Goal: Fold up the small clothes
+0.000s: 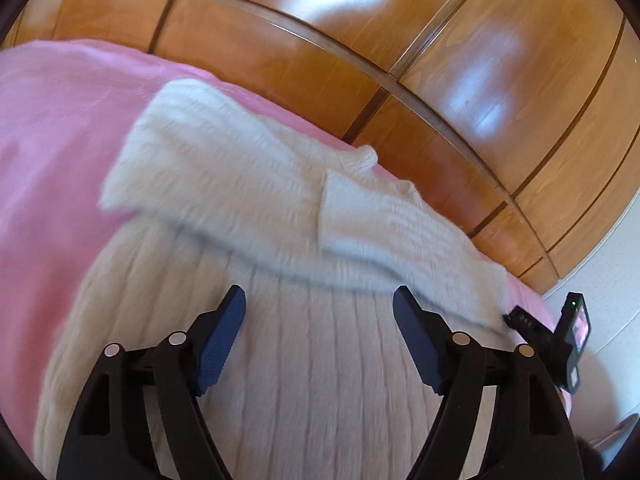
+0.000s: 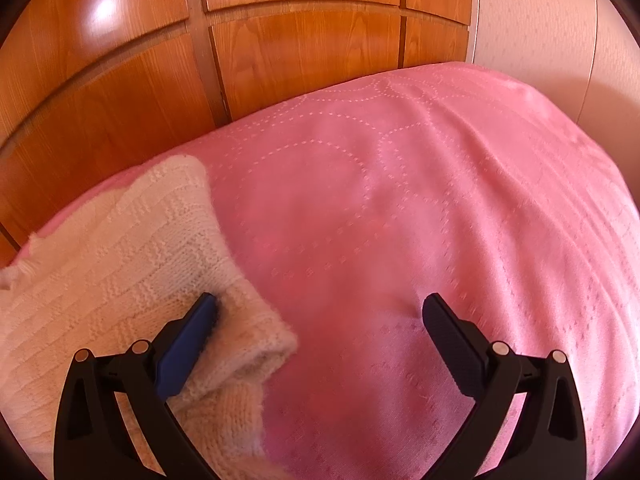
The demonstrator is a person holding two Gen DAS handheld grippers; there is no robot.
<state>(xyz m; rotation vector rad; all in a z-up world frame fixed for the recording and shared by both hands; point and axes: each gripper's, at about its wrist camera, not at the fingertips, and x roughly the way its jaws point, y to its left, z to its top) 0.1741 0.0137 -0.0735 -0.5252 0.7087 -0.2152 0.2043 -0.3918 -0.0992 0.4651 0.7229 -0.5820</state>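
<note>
A cream knitted sweater (image 1: pixel 224 168) lies on the pink bedspread (image 1: pixel 52 128). A sleeve is folded across its upper part, and the ribbed body spreads out below. My left gripper (image 1: pixel 319 294) hovers open just over the body with nothing between its fingers. In the right wrist view the same sweater (image 2: pixel 120 248) fills the lower left, its cuffed sleeve end reaching toward the middle. My right gripper (image 2: pixel 320 300) is open wide. Its left finger (image 2: pixel 188 340) rests on the sleeve near the cuff, and its right finger is over bare bedspread (image 2: pixel 440 200).
Glossy wooden wardrobe doors (image 1: pixel 440 80) stand right behind the bed, also seen as wardrobe doors (image 2: pixel 280 48) in the right wrist view. A pale wall (image 2: pixel 540 20) is at the far right. A black device with a small screen (image 1: pixel 572 340) sits at the sweater's right edge.
</note>
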